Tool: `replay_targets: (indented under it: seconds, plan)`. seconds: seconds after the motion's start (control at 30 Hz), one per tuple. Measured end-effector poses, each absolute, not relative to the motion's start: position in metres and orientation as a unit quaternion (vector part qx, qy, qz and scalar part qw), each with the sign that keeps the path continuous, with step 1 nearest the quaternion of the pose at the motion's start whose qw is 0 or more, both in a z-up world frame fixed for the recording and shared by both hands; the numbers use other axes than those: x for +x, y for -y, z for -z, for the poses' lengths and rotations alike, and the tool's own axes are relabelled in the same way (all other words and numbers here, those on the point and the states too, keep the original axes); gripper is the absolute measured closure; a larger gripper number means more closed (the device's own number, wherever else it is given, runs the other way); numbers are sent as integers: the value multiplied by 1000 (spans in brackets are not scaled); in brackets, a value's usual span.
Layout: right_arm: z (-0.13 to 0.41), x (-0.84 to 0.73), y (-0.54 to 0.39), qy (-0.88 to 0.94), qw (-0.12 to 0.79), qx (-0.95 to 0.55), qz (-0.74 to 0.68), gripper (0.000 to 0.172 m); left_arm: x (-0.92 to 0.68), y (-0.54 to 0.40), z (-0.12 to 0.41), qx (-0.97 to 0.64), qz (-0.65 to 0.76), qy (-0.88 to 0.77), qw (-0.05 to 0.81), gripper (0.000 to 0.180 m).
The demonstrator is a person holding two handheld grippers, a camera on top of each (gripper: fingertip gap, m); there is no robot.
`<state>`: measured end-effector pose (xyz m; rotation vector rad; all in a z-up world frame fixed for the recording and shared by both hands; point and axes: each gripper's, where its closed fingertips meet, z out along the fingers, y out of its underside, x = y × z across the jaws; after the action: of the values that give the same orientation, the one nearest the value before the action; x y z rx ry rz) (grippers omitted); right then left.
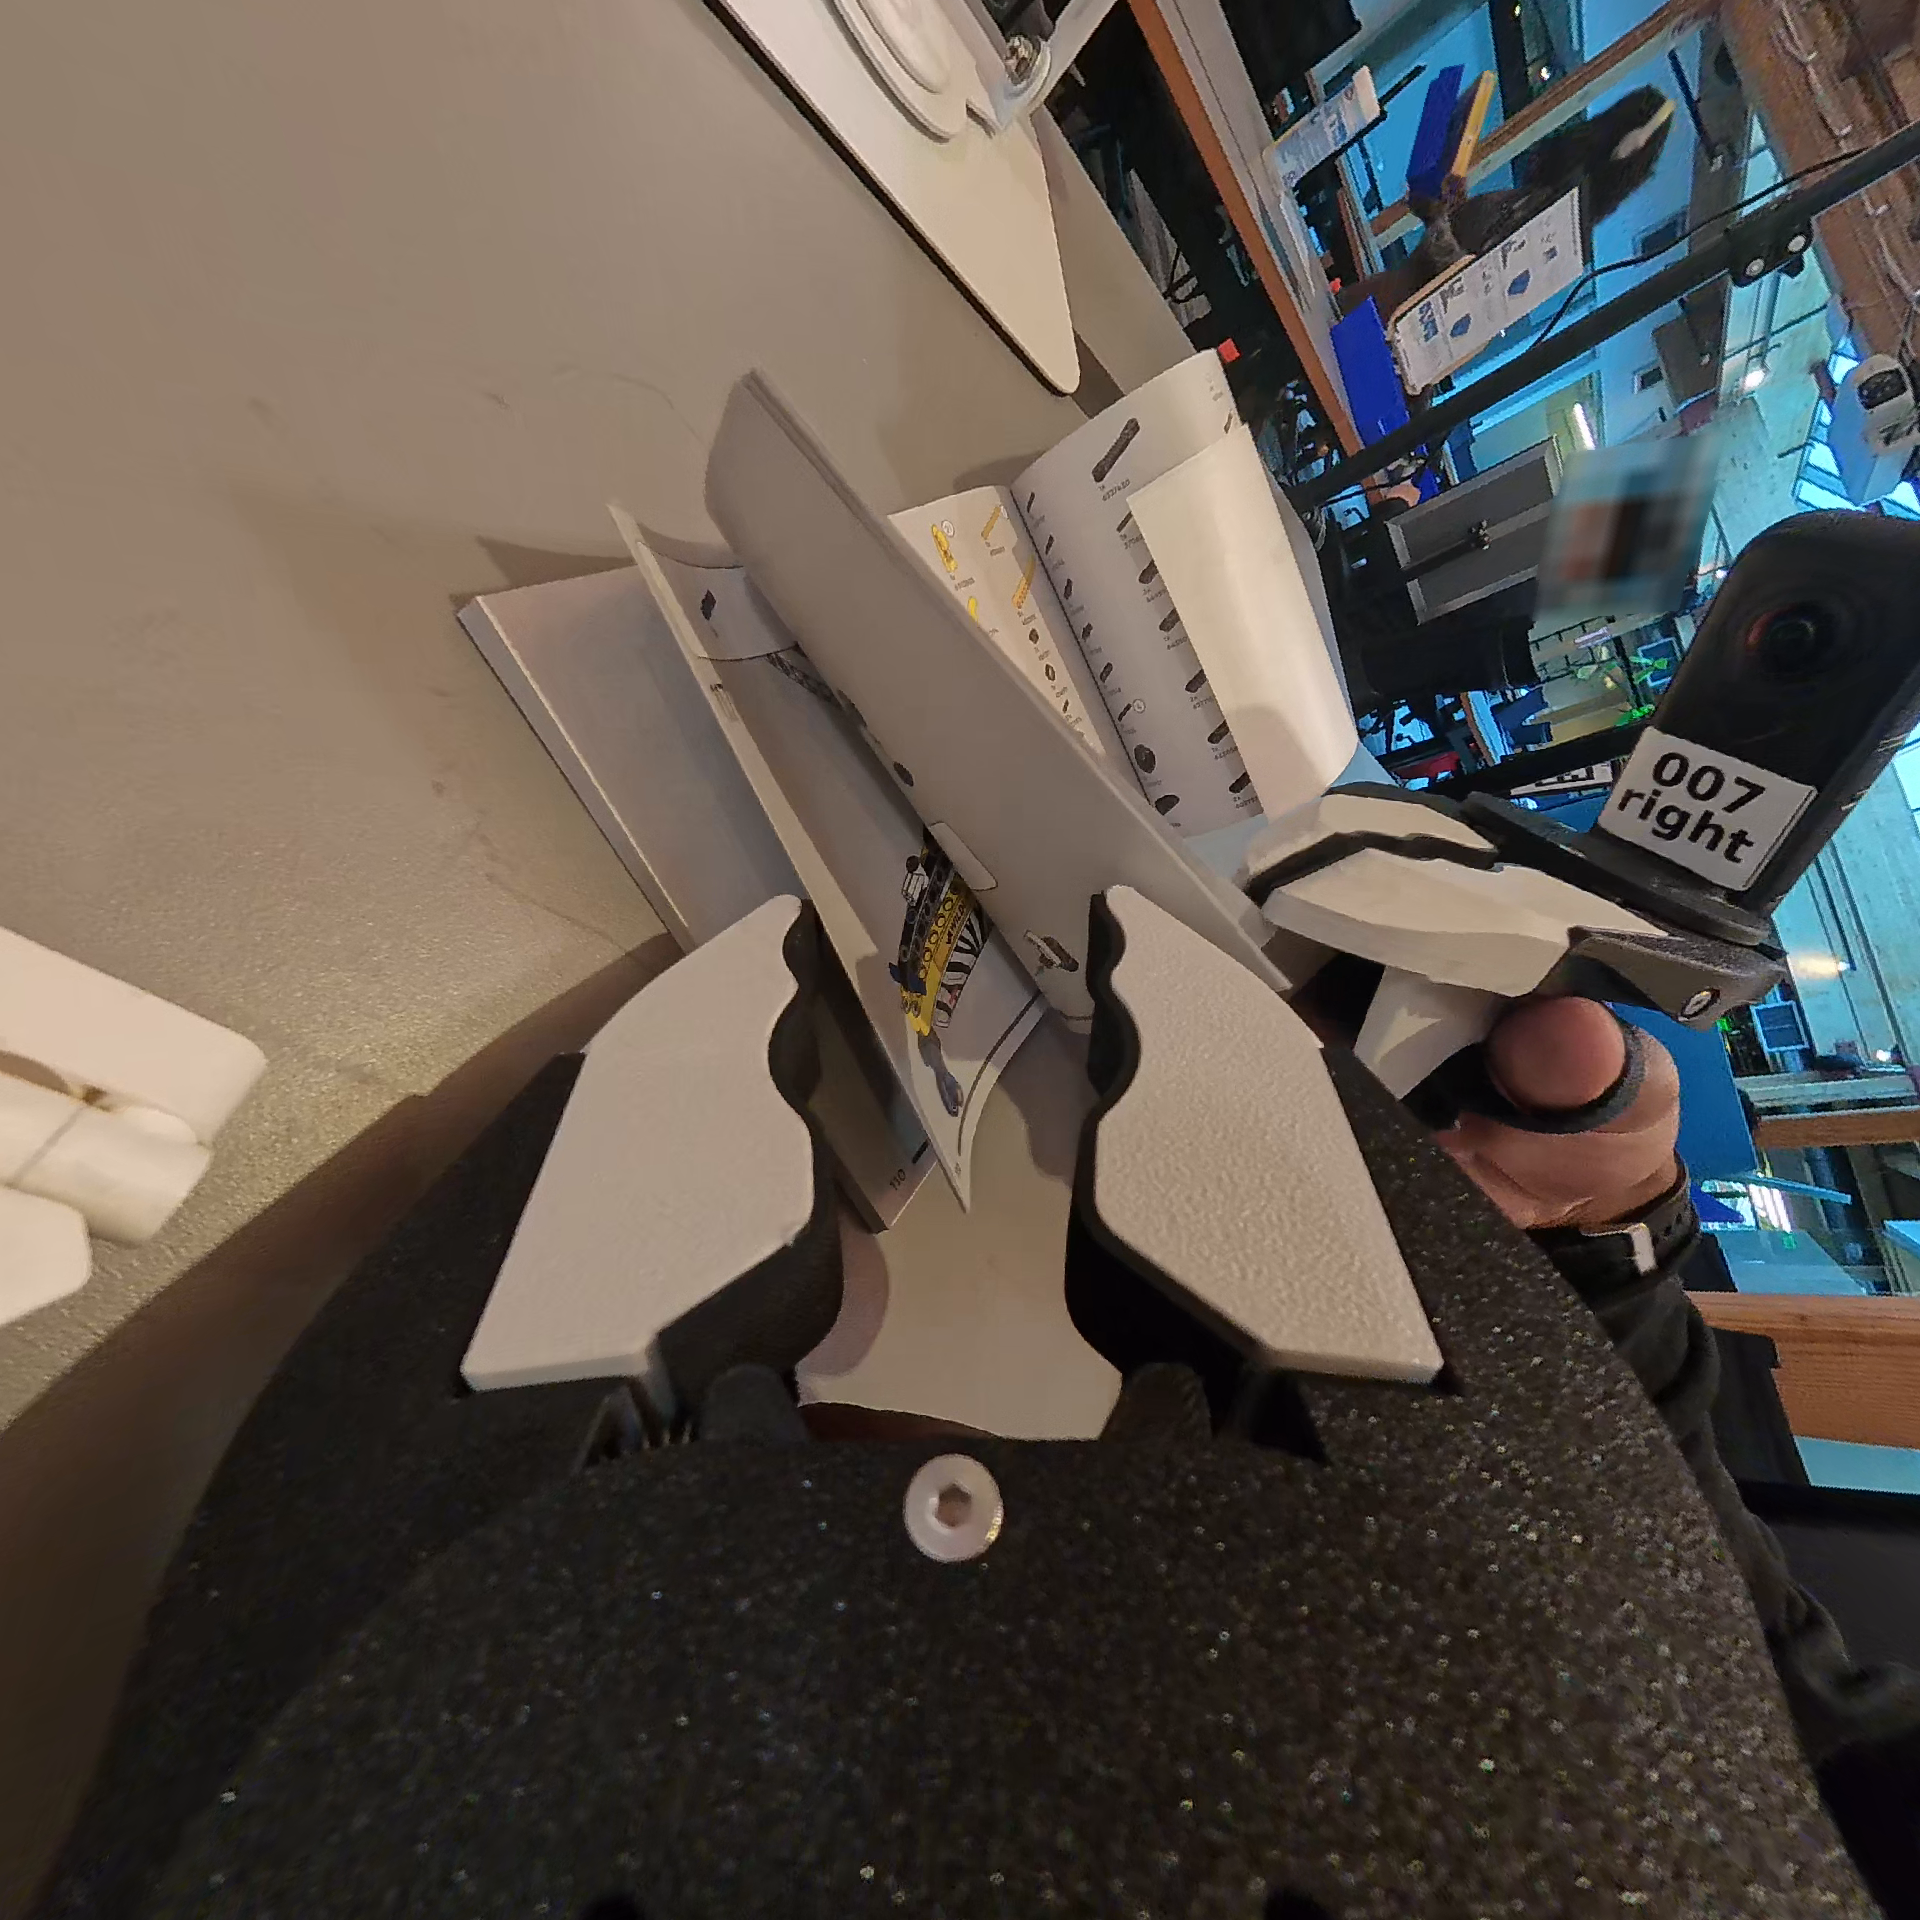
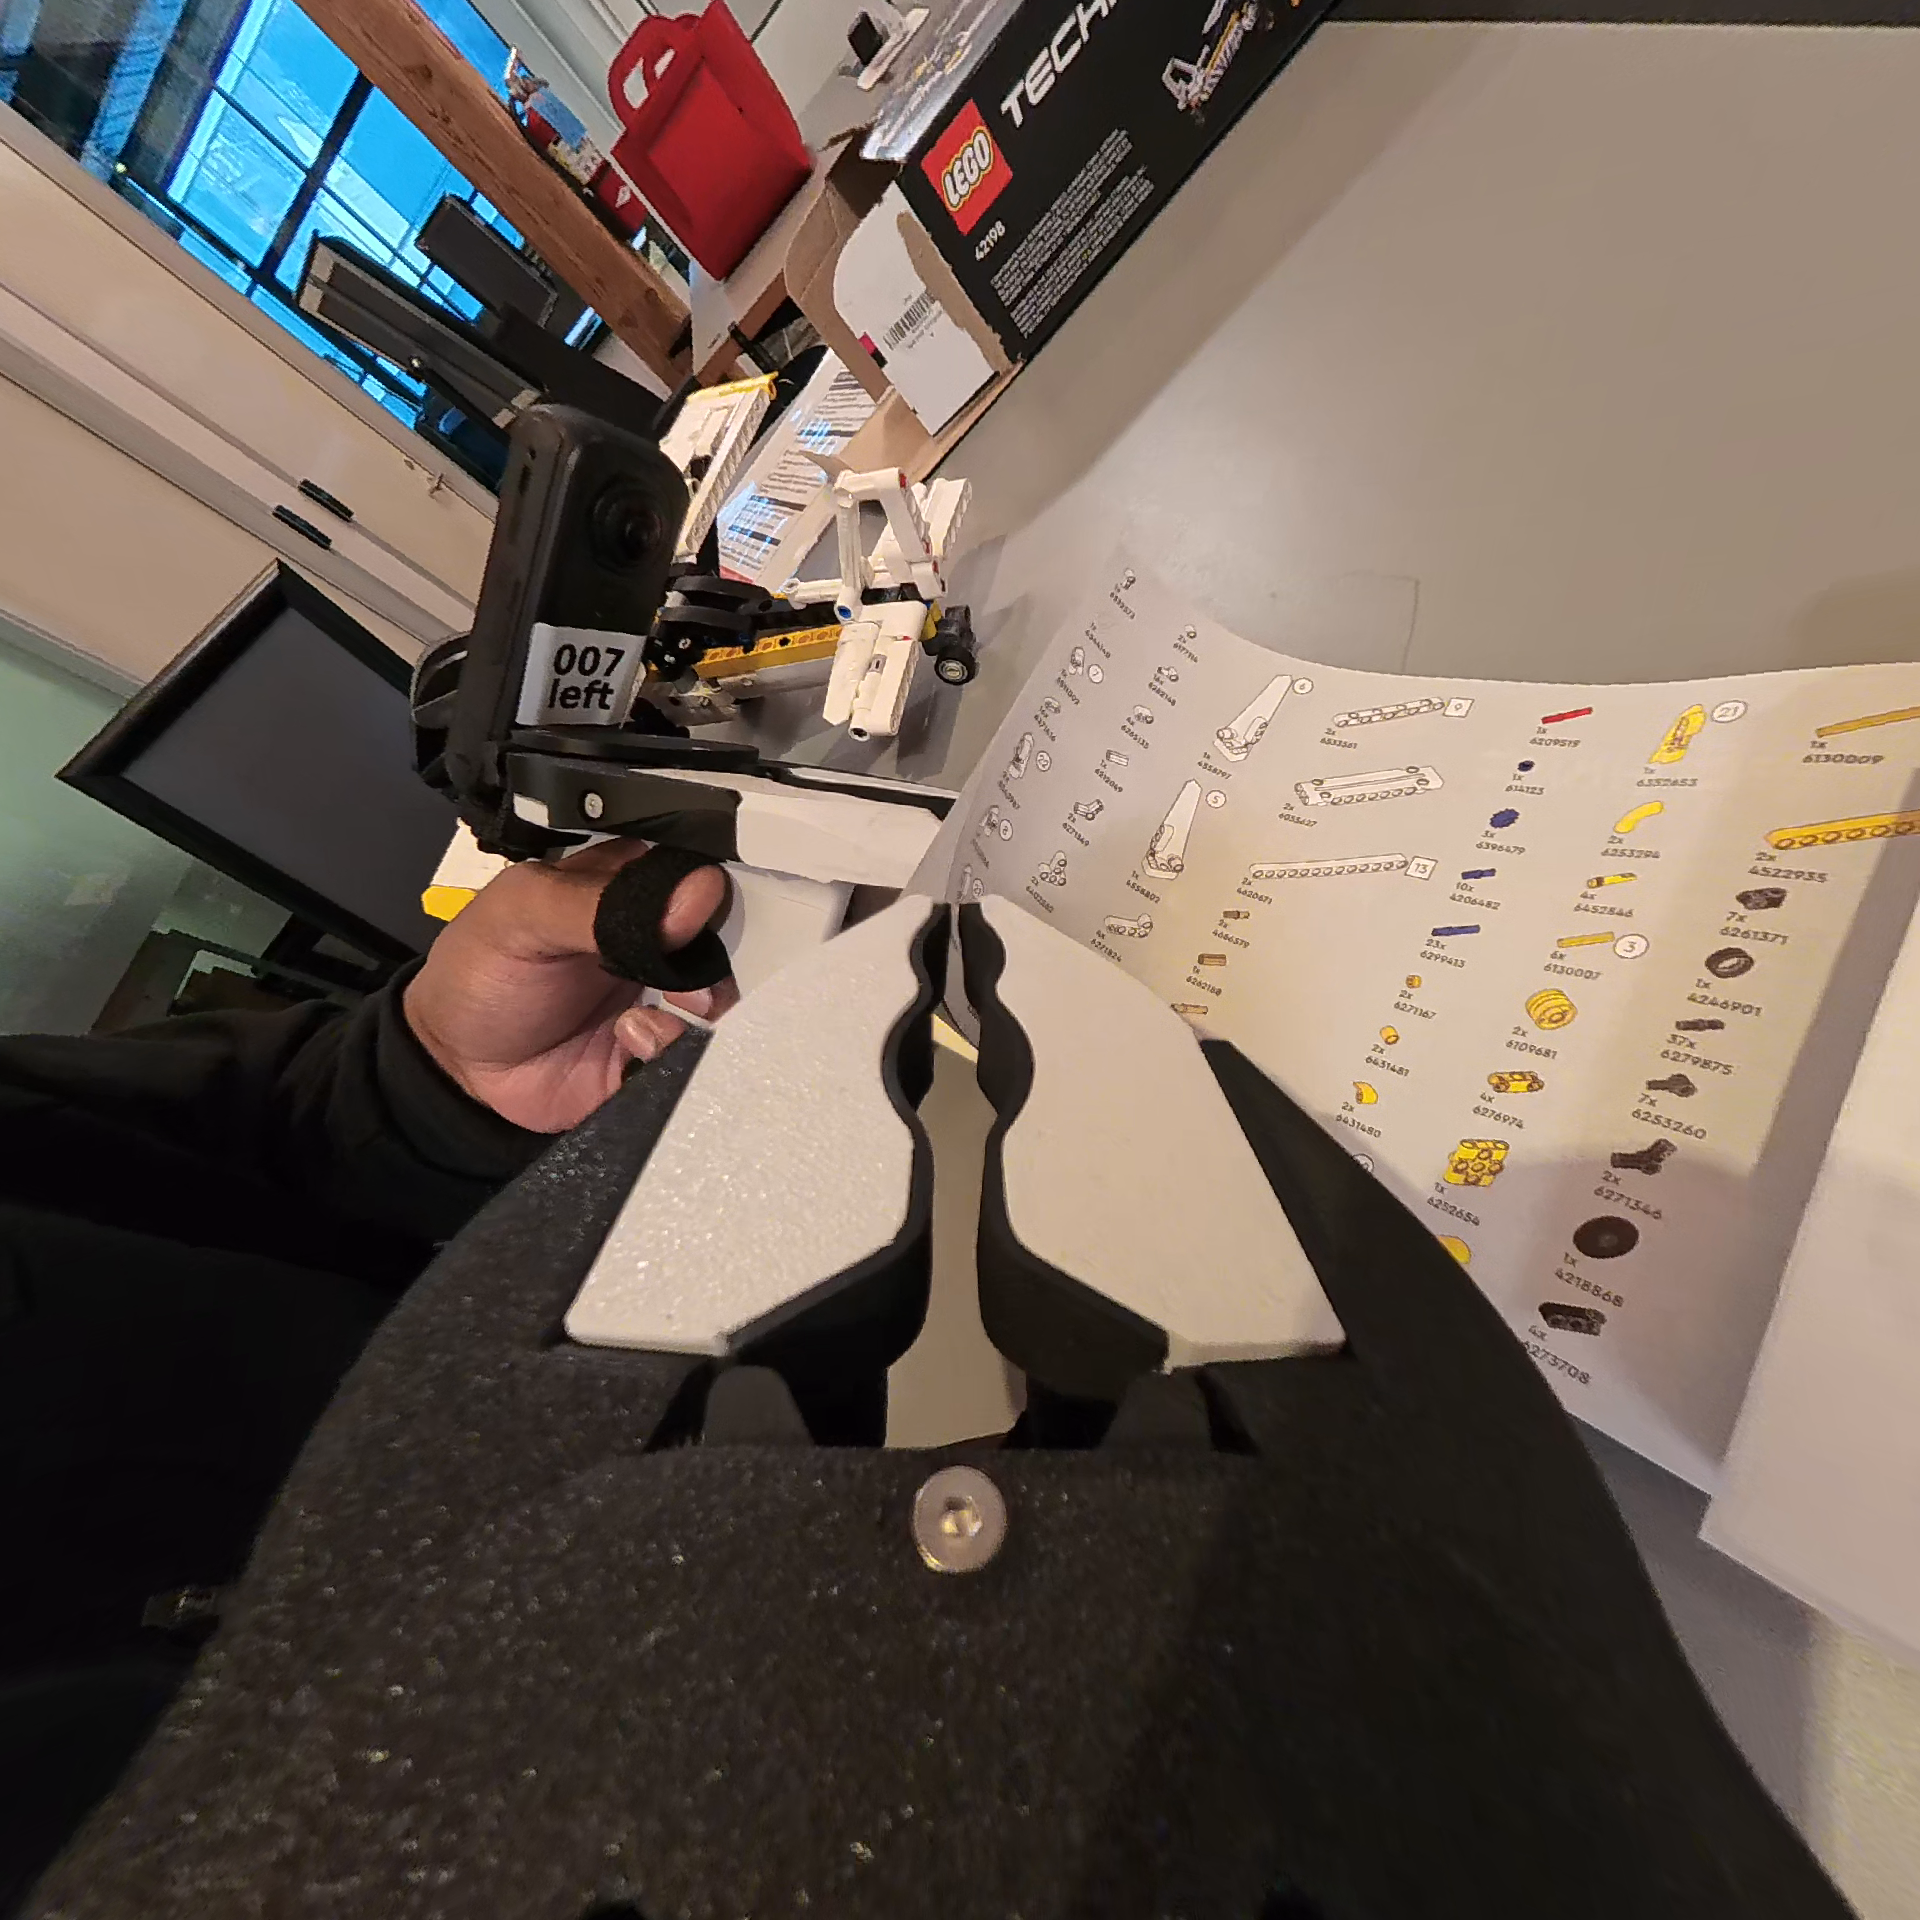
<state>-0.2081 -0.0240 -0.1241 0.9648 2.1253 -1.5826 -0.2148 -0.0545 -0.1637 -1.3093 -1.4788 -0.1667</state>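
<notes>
An open instruction booklet (image 1: 644,727) lies on the pale table (image 1: 312,416) with several pages standing up. My left gripper (image 1: 945,925) is open; loose fanned pages, one bearing a yellow and black picture (image 1: 940,956), stand between its fingers without being pinched. My right gripper (image 2: 951,920) is shut on the edge of a curled page printed with small parts (image 2: 1455,883). It also shows in the left wrist view (image 1: 1273,868), pinching that page at the right. In the right wrist view the left gripper's (image 2: 831,810) fingertips are hidden behind the page.
A white and yellow toy vehicle (image 2: 873,634) stands on the table behind the left gripper. A black printed box (image 2: 1049,166) and a red bag (image 2: 707,135) lie farther back. White foam pieces (image 1: 94,1122) sit at the left. A white board (image 1: 966,208) lies beyond the booklet.
</notes>
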Motion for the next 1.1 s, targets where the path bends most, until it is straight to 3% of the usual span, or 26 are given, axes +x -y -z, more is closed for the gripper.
replay_targets:
  seconds: [1.1]
  plan:
    - [110, -220, 0, -713, 152, 373, 574, 172, -216, 56, 162, -548, 70, 625, 552, 128]
